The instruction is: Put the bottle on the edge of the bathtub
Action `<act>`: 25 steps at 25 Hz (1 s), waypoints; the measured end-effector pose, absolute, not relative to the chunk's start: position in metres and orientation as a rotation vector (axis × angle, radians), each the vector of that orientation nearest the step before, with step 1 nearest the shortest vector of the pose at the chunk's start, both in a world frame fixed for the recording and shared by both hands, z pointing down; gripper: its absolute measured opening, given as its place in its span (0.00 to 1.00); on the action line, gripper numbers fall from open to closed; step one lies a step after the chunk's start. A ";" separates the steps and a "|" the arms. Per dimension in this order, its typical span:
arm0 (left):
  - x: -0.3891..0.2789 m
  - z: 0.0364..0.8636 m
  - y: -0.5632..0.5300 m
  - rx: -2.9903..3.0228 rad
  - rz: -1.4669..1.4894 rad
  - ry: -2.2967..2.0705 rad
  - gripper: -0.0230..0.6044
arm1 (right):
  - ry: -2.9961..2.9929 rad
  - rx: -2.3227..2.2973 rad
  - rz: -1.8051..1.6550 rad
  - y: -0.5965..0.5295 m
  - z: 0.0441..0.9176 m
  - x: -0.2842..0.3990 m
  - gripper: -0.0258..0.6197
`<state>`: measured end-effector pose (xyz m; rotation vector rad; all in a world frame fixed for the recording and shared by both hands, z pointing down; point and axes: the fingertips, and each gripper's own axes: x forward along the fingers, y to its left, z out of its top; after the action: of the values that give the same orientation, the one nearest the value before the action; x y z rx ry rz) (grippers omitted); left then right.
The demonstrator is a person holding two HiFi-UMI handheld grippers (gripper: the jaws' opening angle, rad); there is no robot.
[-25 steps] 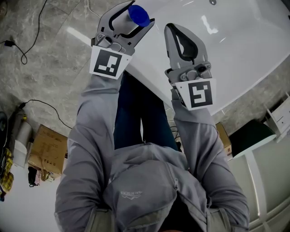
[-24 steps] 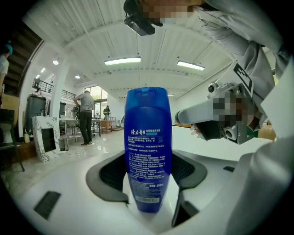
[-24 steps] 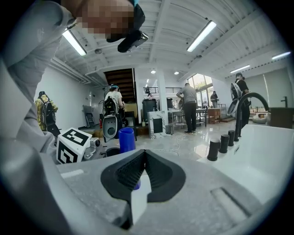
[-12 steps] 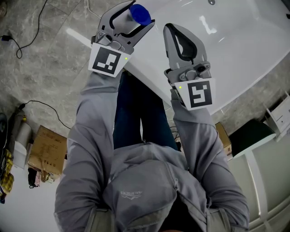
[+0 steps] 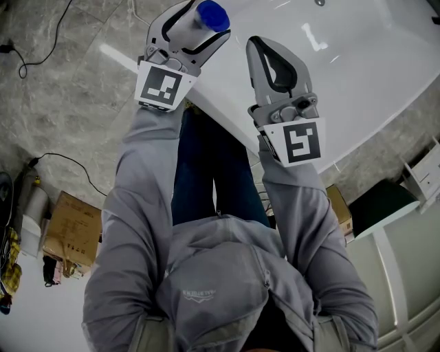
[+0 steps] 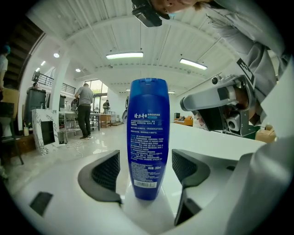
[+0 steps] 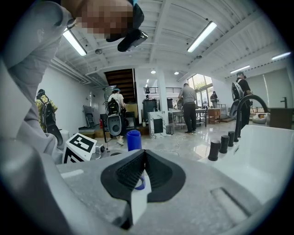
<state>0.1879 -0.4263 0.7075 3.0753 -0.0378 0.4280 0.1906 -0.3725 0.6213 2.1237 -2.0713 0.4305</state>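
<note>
A blue bottle (image 6: 148,137) with a blue cap (image 5: 212,15) stands upright on the white rim (image 6: 206,142) of the bathtub (image 5: 357,75). My left gripper (image 5: 205,22) reaches around it. Its jaws have just been opening, and both pads (image 6: 106,170) now stand clear of the bottle's sides, with a gap on each side. To the right of it my right gripper (image 5: 260,42) hovers over the tub's rim, shut with nothing between its pads. The bottle (image 7: 133,140) also shows in the right gripper view, just beyond the shut right gripper (image 7: 144,153).
A black faucet (image 7: 243,114) and knobs (image 7: 220,144) sit on the tub's far rim. A cardboard box (image 5: 69,230) and a cable (image 5: 62,161) lie on the marble floor at the left. People stand far back in the hall (image 6: 84,110).
The left gripper's jaws have spread off the bottle, which stays standing on the rim. That gripper has shifted slightly. The right gripper has kept still.
</note>
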 end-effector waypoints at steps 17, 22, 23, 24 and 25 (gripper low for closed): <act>0.099 0.623 -0.426 3.015 0.402 -0.264 0.14 | -2.097 2.096 0.348 -0.364 0.557 0.135 0.04; 0.088 0.549 -0.414 3.027 0.370 -0.326 0.06 | -2.127 2.111 0.266 -0.357 0.492 0.121 0.04; 0.083 0.534 -0.411 3.025 0.366 -0.340 0.05 | -2.122 2.105 0.258 -0.353 0.480 0.117 0.04; 0.078 0.518 -0.408 3.022 0.360 -0.356 0.05 | -2.113 2.091 0.254 -0.347 0.470 0.114 0.04; 0.072 0.503 -0.404 3.020 0.351 -0.374 0.05 | -2.103 2.075 0.250 -0.342 0.461 0.111 0.04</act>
<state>0.0725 -0.4043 0.5034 3.0205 -0.3743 0.3507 0.1106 -0.3415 0.4613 2.0750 -2.1032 0.2505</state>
